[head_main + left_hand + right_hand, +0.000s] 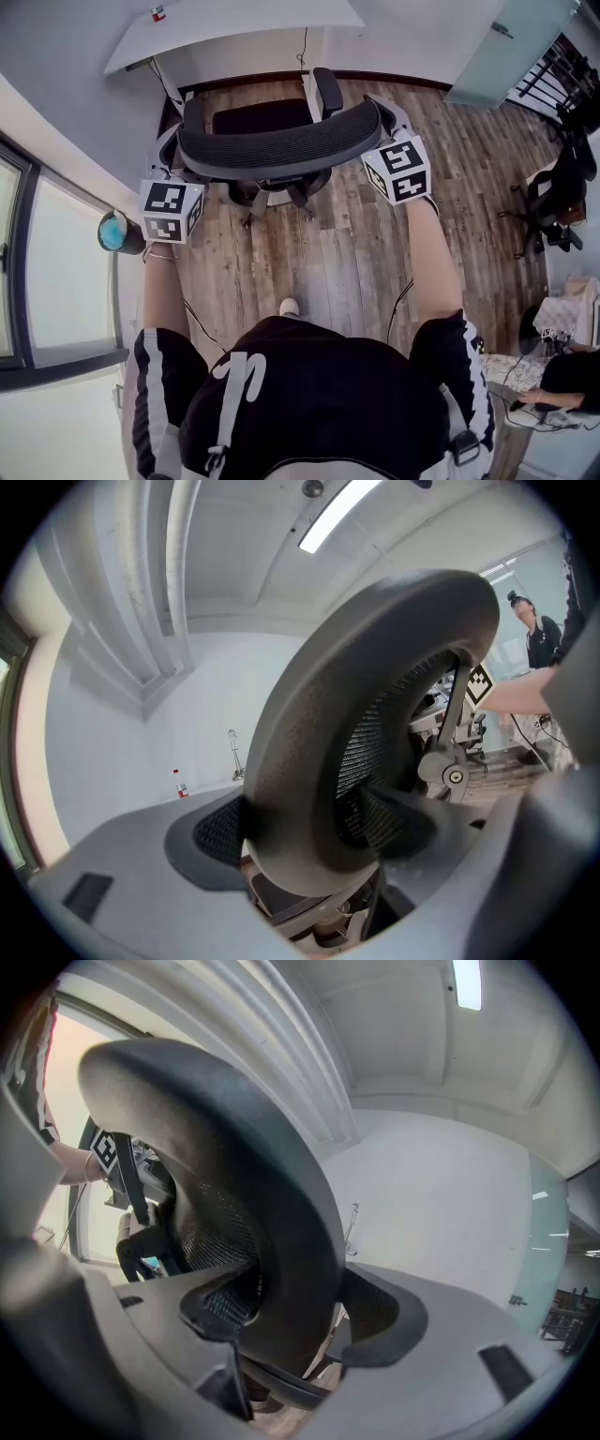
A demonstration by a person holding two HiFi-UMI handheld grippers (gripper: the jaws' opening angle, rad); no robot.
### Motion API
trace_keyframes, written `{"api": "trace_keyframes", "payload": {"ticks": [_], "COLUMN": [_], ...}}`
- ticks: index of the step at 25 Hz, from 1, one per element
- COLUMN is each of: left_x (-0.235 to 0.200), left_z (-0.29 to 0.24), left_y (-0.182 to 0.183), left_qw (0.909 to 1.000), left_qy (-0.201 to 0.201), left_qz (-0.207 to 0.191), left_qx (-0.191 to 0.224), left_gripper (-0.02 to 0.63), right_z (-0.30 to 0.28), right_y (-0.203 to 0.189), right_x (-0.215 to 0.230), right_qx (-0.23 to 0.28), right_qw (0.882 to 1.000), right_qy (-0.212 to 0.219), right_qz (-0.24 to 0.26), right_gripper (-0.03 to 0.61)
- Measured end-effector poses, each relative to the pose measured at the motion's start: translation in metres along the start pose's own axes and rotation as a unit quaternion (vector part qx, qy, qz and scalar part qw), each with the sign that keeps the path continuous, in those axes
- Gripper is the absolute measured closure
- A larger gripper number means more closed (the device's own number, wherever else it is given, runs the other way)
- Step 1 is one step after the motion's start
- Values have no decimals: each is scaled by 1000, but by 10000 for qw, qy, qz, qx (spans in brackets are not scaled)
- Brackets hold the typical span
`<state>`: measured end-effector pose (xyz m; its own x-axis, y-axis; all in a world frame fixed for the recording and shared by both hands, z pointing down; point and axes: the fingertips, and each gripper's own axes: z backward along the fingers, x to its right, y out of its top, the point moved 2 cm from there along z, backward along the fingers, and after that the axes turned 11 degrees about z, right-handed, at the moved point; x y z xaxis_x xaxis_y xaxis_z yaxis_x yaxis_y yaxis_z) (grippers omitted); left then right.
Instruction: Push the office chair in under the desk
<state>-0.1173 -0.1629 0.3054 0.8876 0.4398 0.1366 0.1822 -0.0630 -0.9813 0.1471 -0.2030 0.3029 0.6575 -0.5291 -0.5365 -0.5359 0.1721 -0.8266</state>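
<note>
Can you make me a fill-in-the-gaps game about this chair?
1. The left gripper and right gripper clamp the chair by its ___.
2. The desk in front of the chair is coloured ___.
3. The floor is made of ___.

Missing words: backrest; white; wood.

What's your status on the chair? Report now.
Left gripper and right gripper both clamped on chair back. Chair faces desk, seat not yet under. Desk leg close by armrest, may catch.
</note>
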Motion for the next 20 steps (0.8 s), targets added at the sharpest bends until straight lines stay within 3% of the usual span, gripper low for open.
{"api": "trace_keyframes", "payload": {"ticks": [20], "left_x": [-28], "left_z": [-48], "left_y": [5], "left_qw": [10000], "left_qy": [-61], "left_qz": [-63], "left_qx": [15], "left_gripper": [252], "right_z": [-43], "right_y": [-8], "right_x": [26], "right_qx": [-2], "right_qw": [9999], "right_qy": [-55], "right_qz": [-143], "right_gripper": [307]}}
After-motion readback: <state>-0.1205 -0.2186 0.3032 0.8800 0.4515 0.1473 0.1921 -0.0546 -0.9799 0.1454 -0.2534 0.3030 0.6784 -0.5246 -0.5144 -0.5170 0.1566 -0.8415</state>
